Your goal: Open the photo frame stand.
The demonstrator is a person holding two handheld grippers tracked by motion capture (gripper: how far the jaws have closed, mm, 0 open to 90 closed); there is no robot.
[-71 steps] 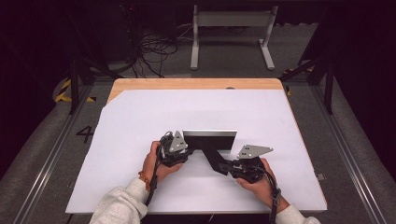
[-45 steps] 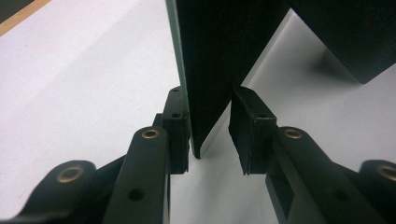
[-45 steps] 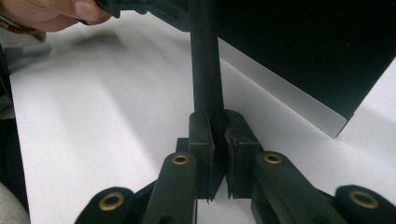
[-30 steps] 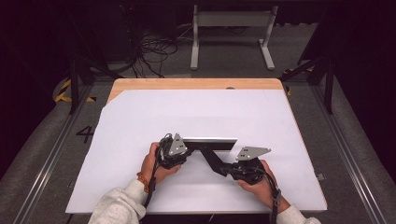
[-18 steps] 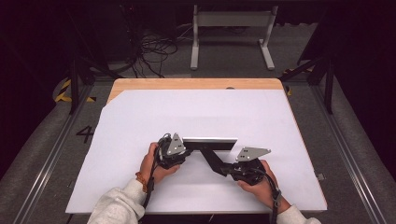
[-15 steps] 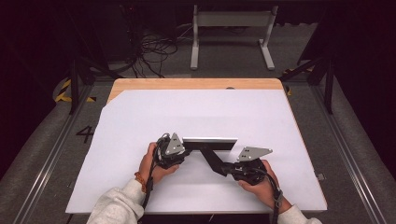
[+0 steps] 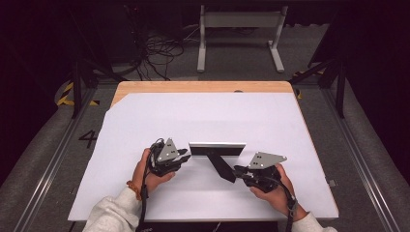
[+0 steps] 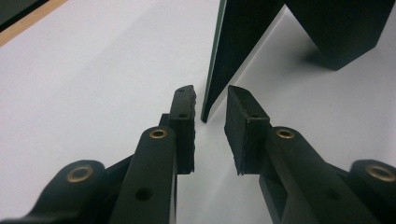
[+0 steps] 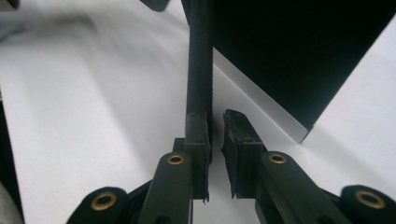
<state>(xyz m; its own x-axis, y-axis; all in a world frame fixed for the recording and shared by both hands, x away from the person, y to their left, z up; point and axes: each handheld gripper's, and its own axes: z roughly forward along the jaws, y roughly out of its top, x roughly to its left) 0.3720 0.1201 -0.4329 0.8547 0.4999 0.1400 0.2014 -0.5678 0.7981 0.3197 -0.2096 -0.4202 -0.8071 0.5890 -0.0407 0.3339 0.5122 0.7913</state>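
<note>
A black picture frame stands on edge on the white table top, propped by a black back strut that slants toward me. My left gripper is at the frame's left end. In the left gripper view its jaws stand open on either side of the frame's thin corner edge, without touching it; the strut shows beyond. My right gripper is at the strut's lower end. In the right gripper view the jaws are slightly apart, and the strut rises from the left fingertip, with the frame's dark back behind it.
The white sheet covers most of the table; a strip of bare wood shows along the far edge. Beyond the table lie floor cables and a grey metal stand. Metal rails run along both sides.
The frame stood up from a backward lean and now shows a thinner edge from above. Over the last second, both grippers have hardly moved.
</note>
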